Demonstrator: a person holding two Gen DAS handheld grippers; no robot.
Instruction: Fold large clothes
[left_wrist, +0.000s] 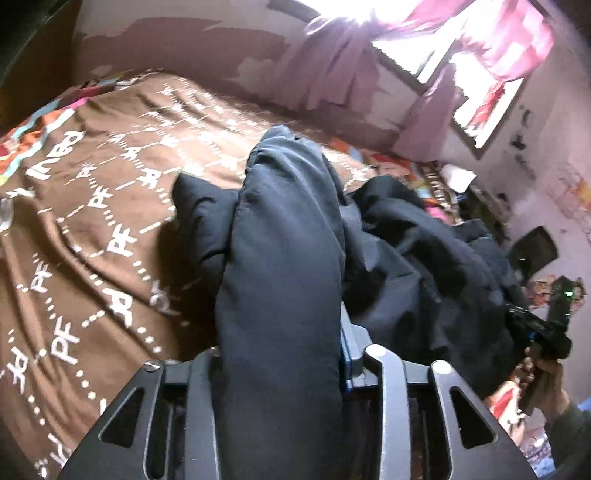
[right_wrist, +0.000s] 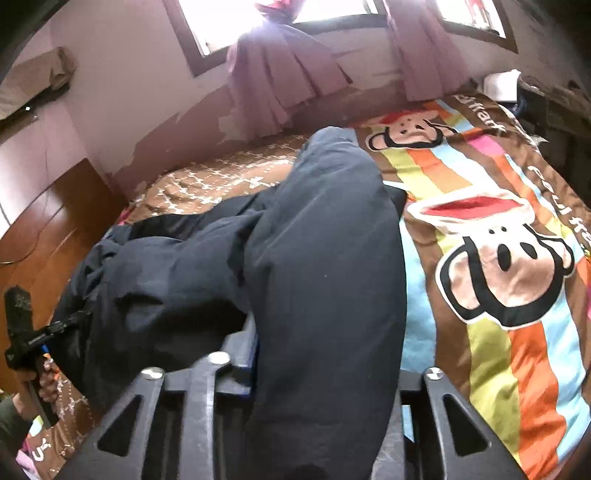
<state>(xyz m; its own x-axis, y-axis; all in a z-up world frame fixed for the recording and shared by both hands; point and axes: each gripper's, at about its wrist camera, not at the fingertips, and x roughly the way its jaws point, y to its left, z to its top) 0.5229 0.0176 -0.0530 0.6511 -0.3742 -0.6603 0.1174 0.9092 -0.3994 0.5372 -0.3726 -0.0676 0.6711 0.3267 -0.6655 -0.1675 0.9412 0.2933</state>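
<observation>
A dark navy padded garment (left_wrist: 399, 258) lies bunched on the bed. In the left wrist view a thick fold of it runs up between the fingers of my left gripper (left_wrist: 284, 328), covering the left finger and lying against the blue pad of the right finger (left_wrist: 346, 343). In the right wrist view another fold of the garment (right_wrist: 325, 240) fills my right gripper (right_wrist: 321, 332); only its left finger (right_wrist: 246, 336) shows, touching the cloth. Each gripper also appears in the other view, at the garment's edge: the right gripper (left_wrist: 532, 328), the left gripper (right_wrist: 44, 332).
The bed carries a brown cover with white letters (left_wrist: 92, 229) and a striped cover with cartoon monkey faces (right_wrist: 498, 266). A peeling wall, windows and purple curtains (right_wrist: 280, 74) stand behind it. A wooden headboard (right_wrist: 44, 221) is on the left. Hands (right_wrist: 46, 380) hold the grippers.
</observation>
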